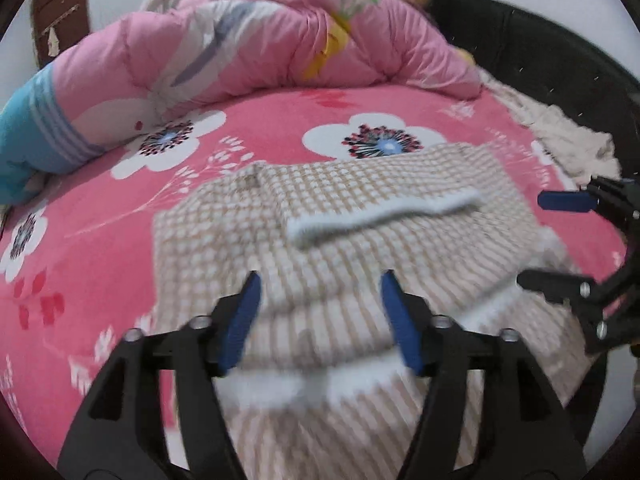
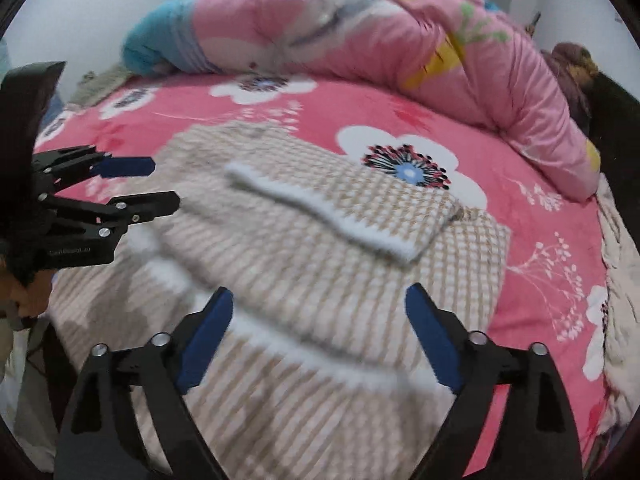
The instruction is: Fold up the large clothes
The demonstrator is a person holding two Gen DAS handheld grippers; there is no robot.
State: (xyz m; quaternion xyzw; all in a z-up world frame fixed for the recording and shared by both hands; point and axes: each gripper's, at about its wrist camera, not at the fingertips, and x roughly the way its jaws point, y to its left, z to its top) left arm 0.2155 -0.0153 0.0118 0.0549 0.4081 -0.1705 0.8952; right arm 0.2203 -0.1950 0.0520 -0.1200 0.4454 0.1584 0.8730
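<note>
A beige-and-white checked knitted garment [image 1: 360, 208] [image 2: 320, 240] lies folded on the pink floral bed sheet [image 1: 280, 120] [image 2: 540, 220]. A sleeve with a white cuff [image 1: 384, 216] [image 2: 320, 212] rests across its top. My left gripper [image 1: 320, 280] [image 2: 166, 184] hovers over the near part of the garment, open, with nothing between its blue pads. My right gripper [image 2: 319, 292] [image 1: 532, 240] stands beside it to the right, open wide and also holding nothing. The cloth under both grippers is blurred.
A bunched pink quilt [image 1: 280, 48] [image 2: 380, 40] fills the far side of the bed. A black bed frame [image 1: 560, 60] curves along the right, with a cream blanket [image 1: 568, 136] [image 2: 620, 280] beside it. A brown door [image 1: 60, 20] stands at the back left.
</note>
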